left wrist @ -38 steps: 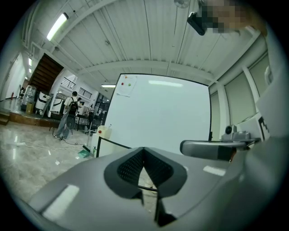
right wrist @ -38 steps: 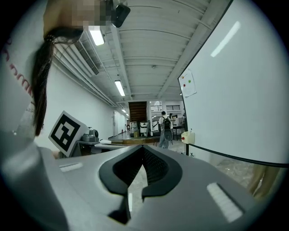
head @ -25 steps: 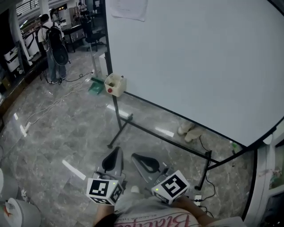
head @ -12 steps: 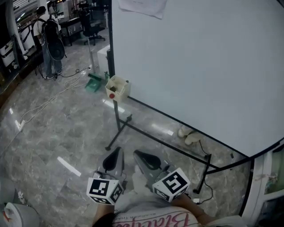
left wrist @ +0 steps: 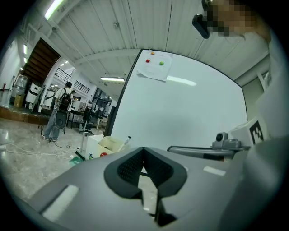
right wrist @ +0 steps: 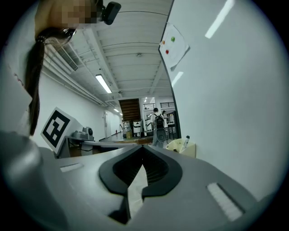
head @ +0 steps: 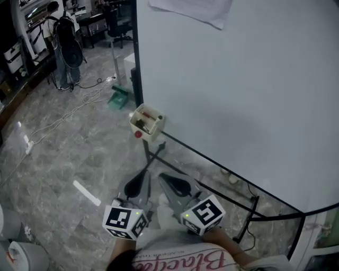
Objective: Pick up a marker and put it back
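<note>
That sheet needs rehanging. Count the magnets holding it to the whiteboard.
3, near the sheet's top, in the left gripper view: red magnet leftmost, orange magnet highest, green magnet rightmost. None hidden.

The whiteboard (head: pixel 238 79) ahead of the left tongs (head: pixel 143 172) and the right tongs (head: pixel 162 177) is running off the head view's top and right edges. The top edge is also cutting the paper sheet (head: pixel 196 9) on it. In the marker box (head: pixel 146 123) beyond the left tongs, the contents are looking too small to count. Only 1 marker (left wrist: pixel 128 140) is poking out. Behind the tongs, the bottom edge is cropping the person's shirt (head: pixel 190 262).
</note>
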